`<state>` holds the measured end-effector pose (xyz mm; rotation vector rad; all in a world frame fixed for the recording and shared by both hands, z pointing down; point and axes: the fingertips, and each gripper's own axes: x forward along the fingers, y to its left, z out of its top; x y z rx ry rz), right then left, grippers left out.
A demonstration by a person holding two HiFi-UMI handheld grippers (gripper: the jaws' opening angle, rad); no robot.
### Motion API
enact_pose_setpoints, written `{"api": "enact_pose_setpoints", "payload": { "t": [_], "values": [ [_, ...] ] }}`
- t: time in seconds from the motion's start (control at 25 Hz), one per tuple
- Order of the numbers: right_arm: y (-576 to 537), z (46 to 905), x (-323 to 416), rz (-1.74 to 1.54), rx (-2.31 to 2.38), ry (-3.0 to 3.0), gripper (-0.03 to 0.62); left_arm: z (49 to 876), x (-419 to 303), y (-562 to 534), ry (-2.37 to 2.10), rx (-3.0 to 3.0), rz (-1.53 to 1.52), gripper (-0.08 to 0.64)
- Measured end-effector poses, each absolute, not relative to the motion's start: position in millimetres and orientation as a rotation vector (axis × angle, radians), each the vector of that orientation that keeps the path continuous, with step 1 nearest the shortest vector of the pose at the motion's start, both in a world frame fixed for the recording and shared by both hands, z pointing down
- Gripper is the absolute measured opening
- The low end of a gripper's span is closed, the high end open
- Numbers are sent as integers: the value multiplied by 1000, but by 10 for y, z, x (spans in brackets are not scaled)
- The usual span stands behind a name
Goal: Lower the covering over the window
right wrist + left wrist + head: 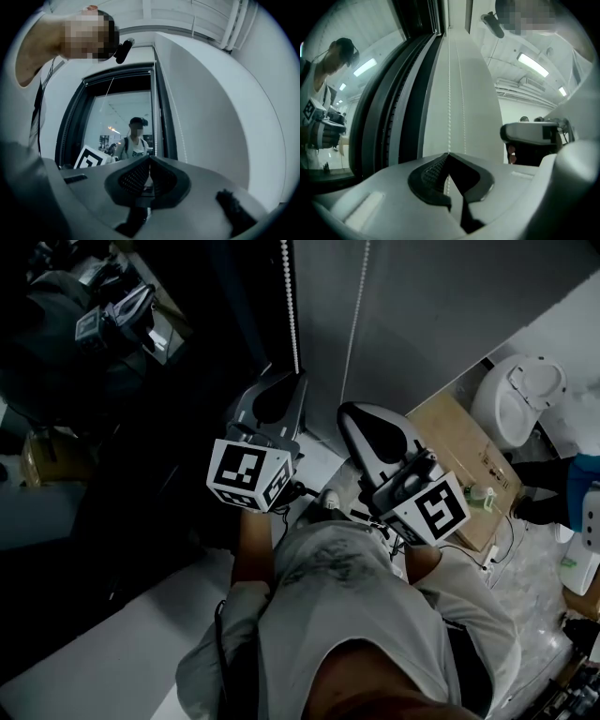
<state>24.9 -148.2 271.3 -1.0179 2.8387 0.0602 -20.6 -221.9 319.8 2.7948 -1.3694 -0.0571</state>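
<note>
Dark window glass [112,427] fills the left. Just right of it, a white bead chain [291,306] hangs down into the left gripper [449,157], whose jaws are clamped on it. The right gripper [150,159] sits beside it with its jaws pressed together; whether they pinch a cord is unclear. The pale grey roller blind [450,296] hangs farther right, with a flat brown cardboard box [464,460] on the floor below.
</note>
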Motion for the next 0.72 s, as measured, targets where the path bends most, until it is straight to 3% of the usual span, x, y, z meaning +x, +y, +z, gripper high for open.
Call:
{"api": "enact_pose_setpoints", "payload": {
  "t": [0.28,0.36,0.72],
  "values": [
    [-1516,2296,95,94,-884,2816,18,3294,-167,-1903,-1304,2824,-8,8],
    [-1548,2139,71,107,-852,2801,80,3276,-156,-1849,-1303,2834,7,8],
    [-1688,1671,-44,114,-734,2767,103,3256,-65,-1697,-1289,2861,39,8]
  ]
}}
